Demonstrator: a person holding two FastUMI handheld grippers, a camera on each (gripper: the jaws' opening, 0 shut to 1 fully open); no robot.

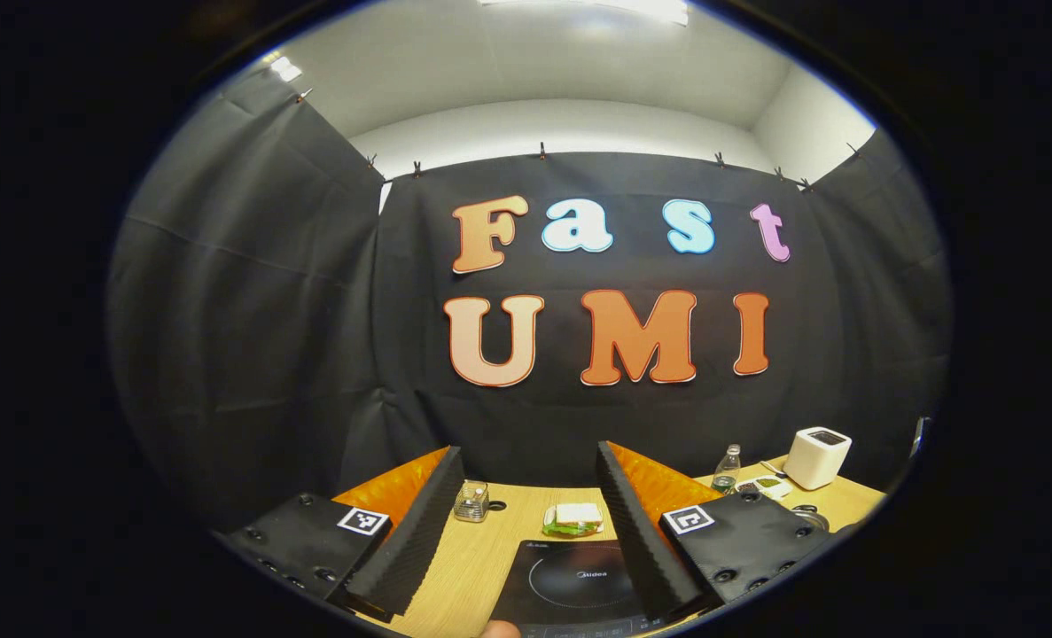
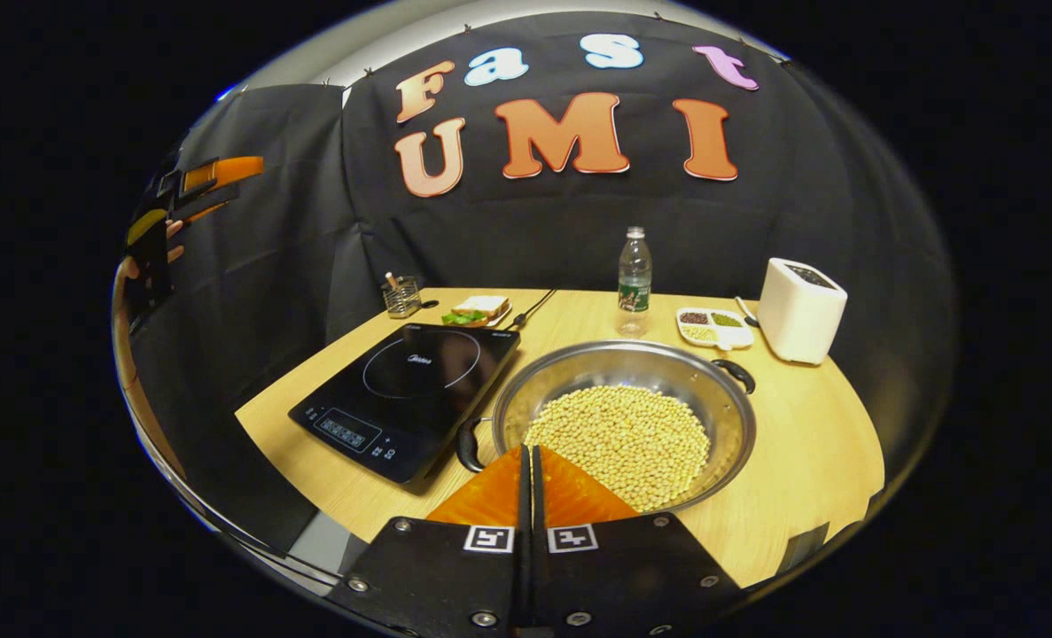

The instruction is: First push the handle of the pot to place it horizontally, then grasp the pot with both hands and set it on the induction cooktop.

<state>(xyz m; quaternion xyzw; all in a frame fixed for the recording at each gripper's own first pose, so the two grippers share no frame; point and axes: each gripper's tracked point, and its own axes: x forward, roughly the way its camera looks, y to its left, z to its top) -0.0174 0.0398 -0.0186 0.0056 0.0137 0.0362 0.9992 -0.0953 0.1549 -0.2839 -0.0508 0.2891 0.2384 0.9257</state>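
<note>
A steel pot [image 2: 667,372] full of pale beans [image 2: 619,439] stands on the wooden table [image 2: 809,461], right of the black induction cooktop [image 2: 410,390]. Its two black handles lie on a diagonal: one at the near left [image 2: 466,446], one at the far right [image 2: 738,373]. My right gripper [image 2: 526,454] is shut with nothing in it, its tips over the pot's near rim beside the near-left handle. My left gripper [image 1: 528,452] is open and held high, with the cooktop [image 1: 579,580] below between its fingers. In the right gripper view a hand holds the left gripper [image 2: 211,182] up at the far left.
Along the back of the table stand a glass holder [image 2: 401,297], a sandwich [image 2: 477,310], a water bottle [image 2: 635,270], a divided dish [image 2: 713,326] and a white box [image 2: 800,310]. A cable [image 2: 534,310] runs behind the cooktop. The table's front edge curves close to the pot.
</note>
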